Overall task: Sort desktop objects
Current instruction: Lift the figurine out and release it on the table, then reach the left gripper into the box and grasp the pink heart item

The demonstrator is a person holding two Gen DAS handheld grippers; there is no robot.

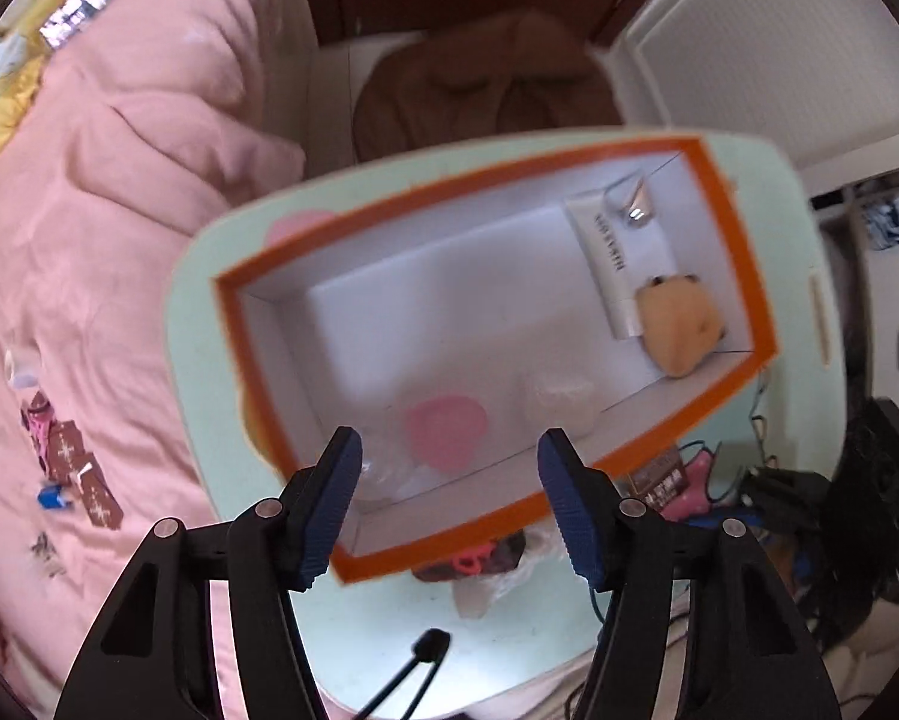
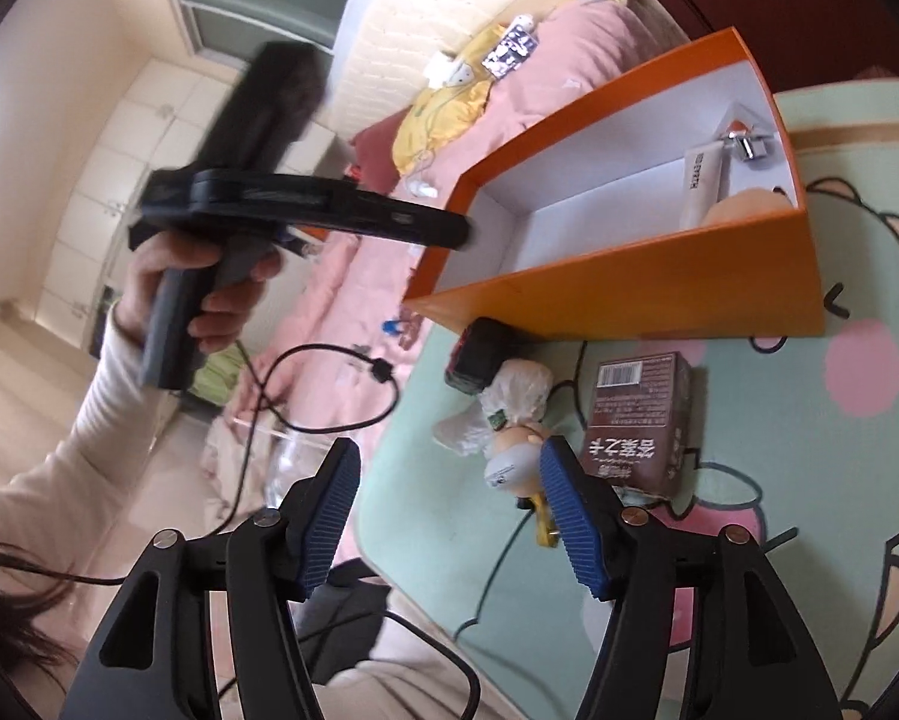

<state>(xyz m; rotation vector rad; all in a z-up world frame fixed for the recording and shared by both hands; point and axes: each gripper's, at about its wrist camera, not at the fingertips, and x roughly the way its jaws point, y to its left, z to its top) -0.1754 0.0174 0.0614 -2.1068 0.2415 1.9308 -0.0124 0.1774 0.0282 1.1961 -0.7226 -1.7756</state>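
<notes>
The left gripper [image 1: 449, 480] hangs above an orange box [image 1: 731, 222] with a white inside, its jaws standing partly apart with nothing between them. The box sits on a pale green mat [image 1: 365, 630] printed with a cartoon animal.

Inside the box, toward 2 o'clock in the left wrist view, a white tube [image 1: 620, 258] lies along the floor, its cap end against a tan plush toy [image 1: 680, 324] in the corner. At 6 o'clock, near the wall closest to the jaws, sit a pink round thing [image 1: 446, 426] and a pale one [image 1: 560, 399] beside it — both too blurred to name. A pink blanket [image 1: 119, 210] fills the 9 o'clock side.

The right gripper [image 2: 449, 492] points across the mat with its jaws half open and empty. Just past its right fingertip lies a small doll [image 2: 512, 459] with a white face, touching a crumpled white bag [image 2: 515, 387]. At 3 o'clock from the doll a brown carton [image 2: 635, 420] lies flat. A dark block [image 2: 479, 351] sits at 12 o'clock from the bag, close against the box's outer wall.

At 10 o'clock in the right wrist view a hand [image 2: 173, 288] in a cream sleeve holds the other tool over the box's left end — blurred.
</notes>
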